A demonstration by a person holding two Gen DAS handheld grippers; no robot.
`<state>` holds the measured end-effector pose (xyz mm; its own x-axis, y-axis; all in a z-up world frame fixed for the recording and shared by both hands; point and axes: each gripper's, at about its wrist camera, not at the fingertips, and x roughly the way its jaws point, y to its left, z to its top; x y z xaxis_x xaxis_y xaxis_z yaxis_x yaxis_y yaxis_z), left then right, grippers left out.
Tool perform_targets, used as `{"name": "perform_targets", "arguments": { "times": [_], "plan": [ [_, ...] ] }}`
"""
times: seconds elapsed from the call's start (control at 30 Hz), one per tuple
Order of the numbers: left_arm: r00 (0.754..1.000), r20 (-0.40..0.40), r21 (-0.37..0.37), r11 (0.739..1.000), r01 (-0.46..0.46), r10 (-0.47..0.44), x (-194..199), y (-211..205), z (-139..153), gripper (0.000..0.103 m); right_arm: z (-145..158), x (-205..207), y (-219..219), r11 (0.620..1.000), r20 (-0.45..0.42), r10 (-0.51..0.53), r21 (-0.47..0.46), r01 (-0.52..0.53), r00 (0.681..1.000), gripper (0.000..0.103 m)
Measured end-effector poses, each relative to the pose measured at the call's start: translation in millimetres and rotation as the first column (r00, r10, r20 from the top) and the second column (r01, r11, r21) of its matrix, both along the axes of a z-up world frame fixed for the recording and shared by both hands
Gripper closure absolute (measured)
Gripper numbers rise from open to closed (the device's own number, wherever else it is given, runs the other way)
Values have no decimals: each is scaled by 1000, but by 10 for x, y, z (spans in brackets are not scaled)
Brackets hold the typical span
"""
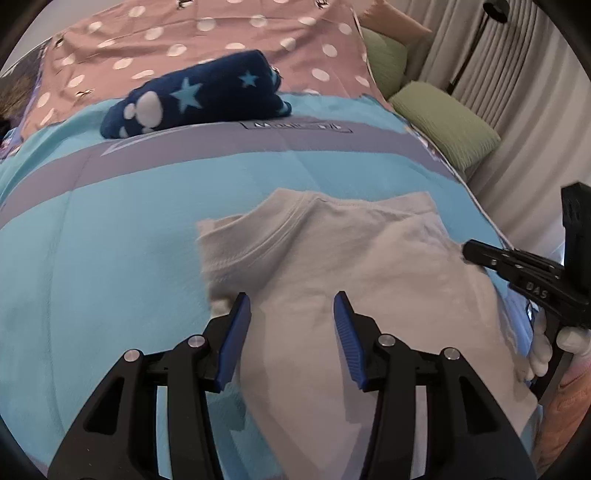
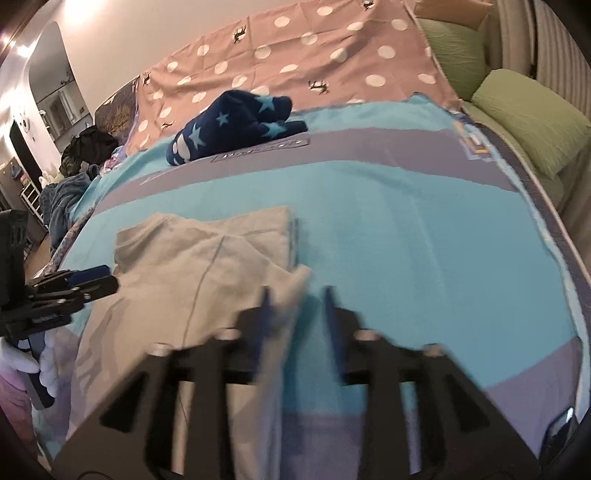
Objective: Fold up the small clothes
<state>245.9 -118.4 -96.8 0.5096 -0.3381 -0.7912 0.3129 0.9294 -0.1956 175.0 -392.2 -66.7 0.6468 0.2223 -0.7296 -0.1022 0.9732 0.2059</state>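
Observation:
A small white T-shirt lies partly folded on the turquoise bed cover, collar toward the far side. My left gripper is open above the shirt's near left part, with nothing between its blue pads. My right gripper is open at the shirt's right edge; a fold of the white cloth stands between its jaws, blurred by motion. The right gripper also shows in the left wrist view at the shirt's right side.
A folded navy blanket with stars and paw prints lies further back on the bed. Behind it is a pink polka-dot cover. Green pillows and curtains are at the right. A pile of dark clothes sits at the far left.

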Motion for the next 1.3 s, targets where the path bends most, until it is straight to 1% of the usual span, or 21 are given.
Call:
{"name": "perform_targets", "arguments": {
  "times": [0.07, 0.1, 0.13, 0.2, 0.33, 0.37, 0.43, 0.5, 0.53, 0.6, 0.67, 0.8, 0.9, 0.97, 1.1, 1.13, 1.17, 1.2, 1.23, 1.27, 1.3],
  "plan": [
    [1000, 11, -13, 1000, 1, -1, -99, 57, 65, 47, -22, -100, -72, 1000, -15, 12, 27, -12, 1000, 51],
    [1000, 18, -27, 1000, 3, -3, -143, 77, 88, 39, -48, -153, -102, 999, -30, 19, 42, -18, 999, 46],
    [1000, 25, -43, 999, 2, -1, -191, 112, 109, 35, -90, -221, -145, 998, -51, 28, 62, -24, 998, 44],
    [1000, 11, -60, 998, -15, 16, -249, 183, 85, 32, -138, -298, -186, 996, -72, 42, 86, -36, 996, 40],
    [995, -81, -137, 988, -68, 57, -327, 346, -93, 31, -259, -469, -258, 980, -120, 93, 189, -69, 988, 36],
    [995, -86, -155, 986, -68, 55, -361, 366, -114, 31, -283, -488, -261, 976, -132, 100, 205, -72, 986, 34],
    [996, -86, -195, 980, -44, 28, -430, 385, -130, 28, -306, -546, -256, 973, -131, 111, 215, -81, 985, 32],
    [992, -109, -297, 955, 21, -56, -506, 382, -154, 25, -308, -590, -248, 970, -119, 120, 226, -91, 986, 30],
    [989, -117, -330, 943, 50, -94, -545, 369, -171, 23, -311, -605, -250, 967, -118, 123, 235, -93, 985, 30],
    [988, -89, -305, 948, 92, -125, -625, 326, -194, 22, -316, -621, -270, 963, -119, 133, 249, -100, 984, 30],
    [988, -78, -282, 954, 103, -130, -666, 315, -213, 22, -315, -609, -276, 958, -119, 159, 258, -124, 980, 29],
    [990, -94, -309, 949, 70, -103, -662, 399, -207, 22, -340, -433, -234, 949, -116, 213, 262, -177, 970, 24],
    [991, -94, -317, 946, 63, -97, -565, 441, -237, 22, -358, -200, -152, 929, -91, 264, 290, -228, 960, 21],
    [991, -95, -317, 947, 58, -92, -455, 429, -245, 22, -382, 10, -99, 901, -80, 306, 346, -261, 949, 21],
    [990, -94, -328, 942, 72, -108, -242, 348, -250, 21, -436, 355, 101, 836, -65, 417, 418, -355, 906, 22],
    [989, -94, -332, 940, 81, -118, -175, 313, -262, 22, -440, 451, 180, 831, -62, 433, 413, -372, 899, 23],
    [988, -93, -333, 939, 88, -125, -146, 295, -266, 22, -437, 502, 231, 834, -65, 437, 404, -377, 897, 33],
    [987, -90, -331, 939, 96, -133, -110, 266, -264, 22, -433, 556, 275, 844, -78, 427, 390, -367, 901, 59],
    [987, -86, -321, 941, 104, -138, -67, 228, -261, 23, -448, 622, 315, 856, -111, 407, 392, -336, 907, 73],
    [987, -84, -313, 944, 103, -135, -42, 201, -256, 25, -441, 635, 324, 856, -123, 398, 407, -319, 909, 79],
    [988, -81, -303, 948, 98, -129, -9, 182, -253, 31, -382, 593, 332, 866, -111, 376, 395, -306, 920, 83]
  ]
}}
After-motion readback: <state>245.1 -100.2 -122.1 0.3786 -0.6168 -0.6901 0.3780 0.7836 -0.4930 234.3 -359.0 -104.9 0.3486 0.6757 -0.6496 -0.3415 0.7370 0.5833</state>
